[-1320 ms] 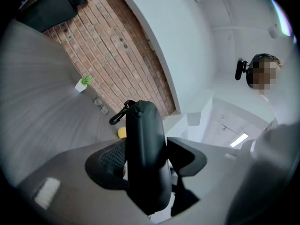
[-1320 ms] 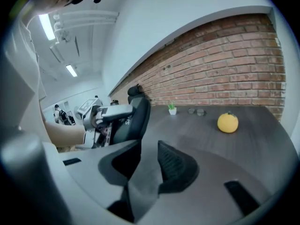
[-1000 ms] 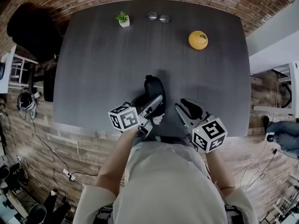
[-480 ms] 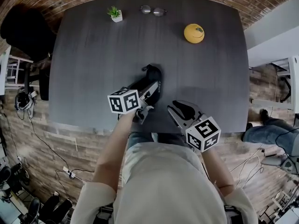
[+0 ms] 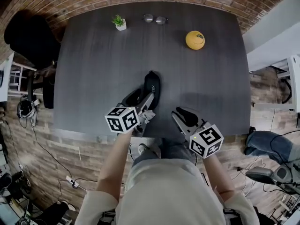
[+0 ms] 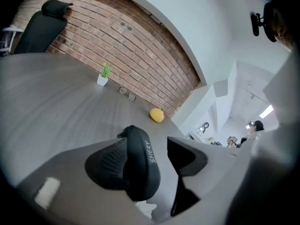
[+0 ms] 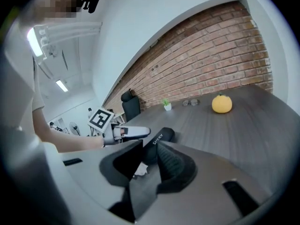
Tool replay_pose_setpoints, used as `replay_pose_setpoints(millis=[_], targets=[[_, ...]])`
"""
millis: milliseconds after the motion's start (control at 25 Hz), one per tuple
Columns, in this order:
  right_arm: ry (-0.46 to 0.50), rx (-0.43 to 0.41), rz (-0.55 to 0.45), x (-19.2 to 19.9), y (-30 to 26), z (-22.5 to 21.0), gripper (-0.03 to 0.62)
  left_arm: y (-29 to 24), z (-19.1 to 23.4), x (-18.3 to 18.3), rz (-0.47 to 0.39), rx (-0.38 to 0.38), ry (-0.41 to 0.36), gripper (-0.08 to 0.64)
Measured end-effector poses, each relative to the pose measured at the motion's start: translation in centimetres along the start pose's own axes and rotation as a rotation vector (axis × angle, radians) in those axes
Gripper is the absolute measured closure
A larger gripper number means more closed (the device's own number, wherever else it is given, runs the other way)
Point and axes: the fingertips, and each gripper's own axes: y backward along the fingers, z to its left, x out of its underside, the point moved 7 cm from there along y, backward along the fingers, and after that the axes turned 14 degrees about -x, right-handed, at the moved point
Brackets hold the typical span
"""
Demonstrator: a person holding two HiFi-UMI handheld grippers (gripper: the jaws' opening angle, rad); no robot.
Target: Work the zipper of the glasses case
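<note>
The closed black glasses case (image 5: 152, 82) lies near the dark table's (image 5: 93, 69) front edge. It sits between the left gripper's (image 6: 157, 156) wide-spread jaws, against one pad and clear of the other. The right gripper (image 7: 147, 161), narrowly parted and just closing slightly, holds nothing, with the case just ahead. Spectacles (image 5: 154, 18) lie outside the case, at the far edge.

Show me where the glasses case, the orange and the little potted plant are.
glasses case (image 5: 153, 84), head view, middle of its black shell.
orange (image 5: 195, 40), head view, centre of its skin.
potted plant (image 5: 121, 26), head view, its white pot.
</note>
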Motion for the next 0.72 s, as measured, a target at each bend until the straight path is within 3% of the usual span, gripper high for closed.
replay_pose_setpoints(millis=[320, 480, 720], targets=[[0.139, 0.149, -0.121, 1.4, 0.4, 7.4, 0.568, 11.7, -0.1, 0.9, -0.182, -0.068, -0.154, 0.44], [0.18, 0.192, -0.166, 3.7, 0.9, 13.7, 0.588, 19.0, 0.1, 3.6, -0.238, -0.071, -0.172, 0.506], [0.248, 0.246, -0.215, 7.2, 2.4, 22.6, 0.588, 27.5, -0.2, 8.3, -0.27, -0.036, -0.234, 0.547]])
